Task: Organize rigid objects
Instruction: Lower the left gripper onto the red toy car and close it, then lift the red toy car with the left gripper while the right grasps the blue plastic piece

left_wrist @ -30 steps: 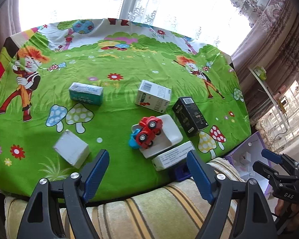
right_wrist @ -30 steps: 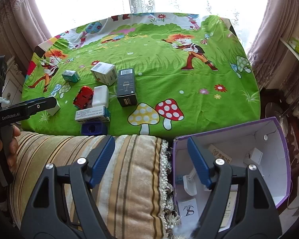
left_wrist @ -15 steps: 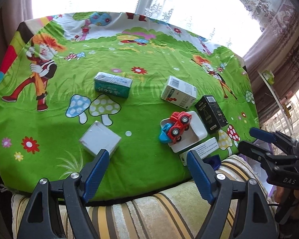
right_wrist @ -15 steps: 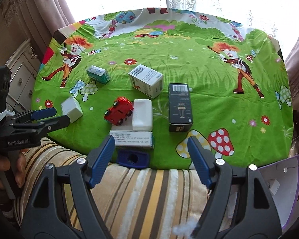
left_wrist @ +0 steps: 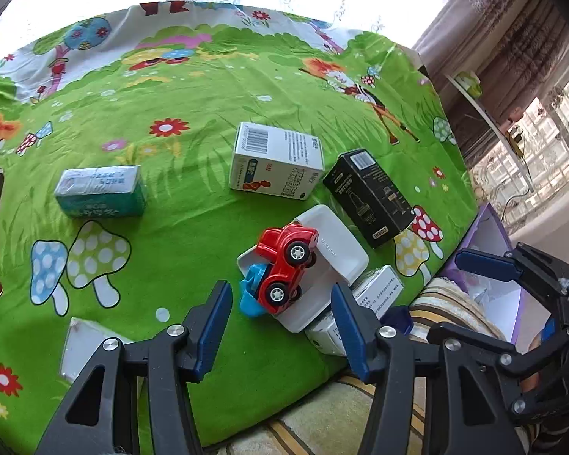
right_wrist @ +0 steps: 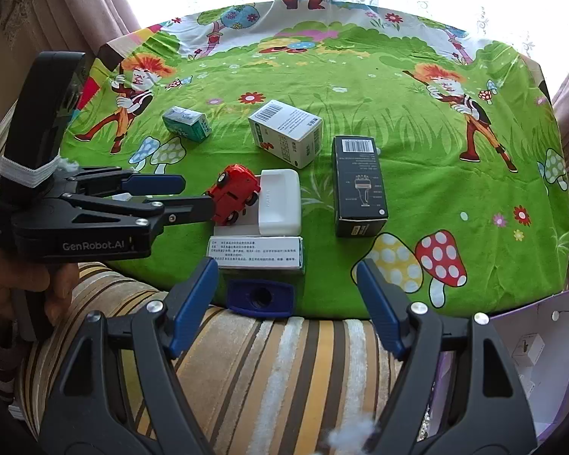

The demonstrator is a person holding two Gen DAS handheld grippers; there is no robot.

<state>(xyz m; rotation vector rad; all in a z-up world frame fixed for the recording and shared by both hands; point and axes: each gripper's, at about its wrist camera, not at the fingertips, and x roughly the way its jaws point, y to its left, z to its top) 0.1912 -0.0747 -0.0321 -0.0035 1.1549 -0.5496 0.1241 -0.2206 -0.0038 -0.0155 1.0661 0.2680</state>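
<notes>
Left tool (right_wrist: 193, 195), fingers apart, reaches the red toy car (right_wrist: 233, 193) beside the white case (right_wrist: 279, 201).

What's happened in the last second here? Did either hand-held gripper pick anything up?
No, nothing was picked up. The left hand-held gripper moved in toward the red toy car, jaws open on either side of it. The right hand-held gripper swung left from the purple box to face the table, open and empty. The boxes on the green cloth stayed put.

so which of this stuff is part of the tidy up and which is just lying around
Part of the job:
red toy car
white case
black box
barcode box
teal box
purple bin

Just there:
cartoon tablecloth
striped cushion
curtains
</notes>
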